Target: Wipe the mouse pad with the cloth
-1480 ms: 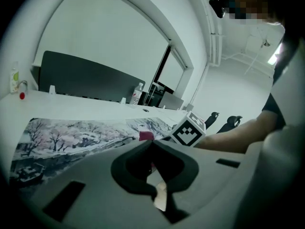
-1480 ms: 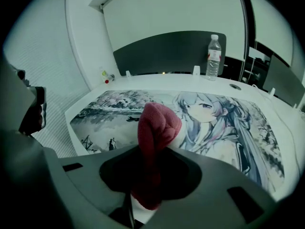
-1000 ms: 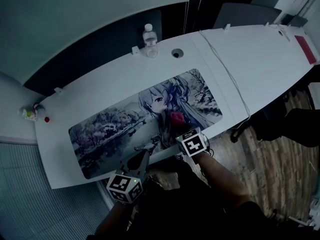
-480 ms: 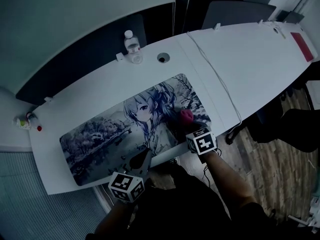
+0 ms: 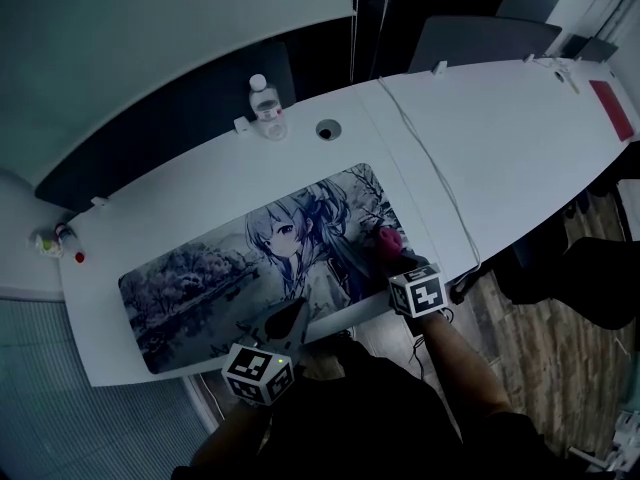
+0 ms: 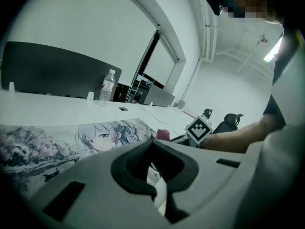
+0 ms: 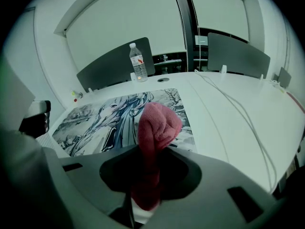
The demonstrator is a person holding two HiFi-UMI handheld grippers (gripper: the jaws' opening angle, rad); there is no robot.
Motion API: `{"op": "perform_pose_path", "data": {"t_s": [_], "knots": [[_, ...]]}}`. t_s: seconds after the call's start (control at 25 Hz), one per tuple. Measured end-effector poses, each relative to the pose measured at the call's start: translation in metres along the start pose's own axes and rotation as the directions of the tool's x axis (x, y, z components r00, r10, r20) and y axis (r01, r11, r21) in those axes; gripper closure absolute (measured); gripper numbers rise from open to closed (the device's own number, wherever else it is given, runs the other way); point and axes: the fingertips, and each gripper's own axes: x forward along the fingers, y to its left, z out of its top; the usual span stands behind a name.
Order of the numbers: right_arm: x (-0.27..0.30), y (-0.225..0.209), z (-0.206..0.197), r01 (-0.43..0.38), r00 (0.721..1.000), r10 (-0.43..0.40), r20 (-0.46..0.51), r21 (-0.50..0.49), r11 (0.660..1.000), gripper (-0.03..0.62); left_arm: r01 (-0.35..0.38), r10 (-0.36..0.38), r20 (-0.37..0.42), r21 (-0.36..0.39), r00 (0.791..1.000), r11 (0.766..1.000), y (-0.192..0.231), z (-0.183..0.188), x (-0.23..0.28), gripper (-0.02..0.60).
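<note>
A long mouse pad [image 5: 230, 258] printed with an anime girl lies on the white desk [image 5: 500, 138]; it also shows in the left gripper view [image 6: 57, 142] and the right gripper view [image 7: 105, 123]. My right gripper [image 5: 392, 253] is shut on a pink cloth [image 5: 388, 240], a folded wad [image 7: 155, 137] that sticks out over the pad's near right corner. My left gripper [image 5: 288, 318] hangs at the desk's near edge, by the pad's front border, jaws shut with nothing between them [image 6: 155, 180].
A water bottle [image 5: 265, 108] stands at the desk's far edge next to a round cable hole [image 5: 328, 129]. A white cable [image 5: 440, 183] runs across the desk right of the pad. A red item [image 5: 612, 108] lies far right. Office chairs stand behind and right.
My right gripper has carried the pink cloth rightward along the pad's near edge, toward its right corner. The left gripper has hardly moved.
</note>
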Motion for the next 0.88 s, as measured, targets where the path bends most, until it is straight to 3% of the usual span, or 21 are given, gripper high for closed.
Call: {"op": "perform_pose_path", "data": {"t_s": [0.68, 0.88], "knots": [[-0.006, 0.003, 0.002, -0.053, 0.999, 0.053, 0.005, 0.002, 0.999, 0.479, -0.059, 0.06, 0.027, -0.029, 0.998, 0.998, 0.003, -0.002, -0.011, 0.577], [-0.01, -0.016, 0.016, 0.006, 0.999, -0.004, 0.046, -0.034, 0.999, 0.479, -0.061, 0.061, 0.032, -0.01, 0.998, 0.998, 0.003, -0.001, -0.014, 0.577]]}}
